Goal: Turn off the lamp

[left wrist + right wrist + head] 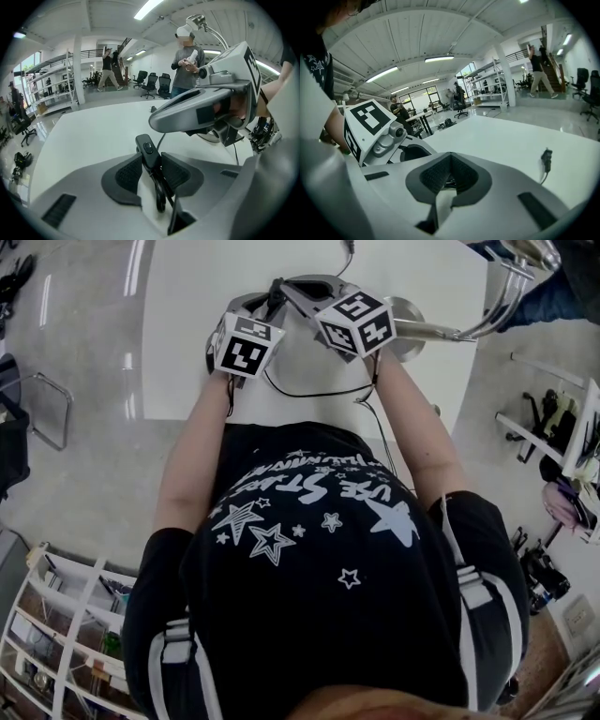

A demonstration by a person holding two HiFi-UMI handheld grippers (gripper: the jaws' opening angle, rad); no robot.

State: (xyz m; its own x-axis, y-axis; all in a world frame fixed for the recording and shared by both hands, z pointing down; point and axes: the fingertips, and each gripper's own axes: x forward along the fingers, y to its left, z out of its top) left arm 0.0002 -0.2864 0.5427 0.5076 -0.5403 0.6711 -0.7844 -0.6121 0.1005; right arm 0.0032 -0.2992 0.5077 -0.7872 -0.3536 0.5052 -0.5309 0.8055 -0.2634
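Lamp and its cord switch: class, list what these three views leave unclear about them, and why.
- Lamp head: cut off by the head view's top right edge, tiny in the left gripper view; lit or not, unclear.
- Switch setting: button too small and dark in the left gripper view.
- Right gripper: anything thin between its jaws is lost in shadow in its own view.

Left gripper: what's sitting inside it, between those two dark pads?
A small black inline switch with its black cord, pinched between the left gripper's pads. The cord's lower end is covered by the gripper body.
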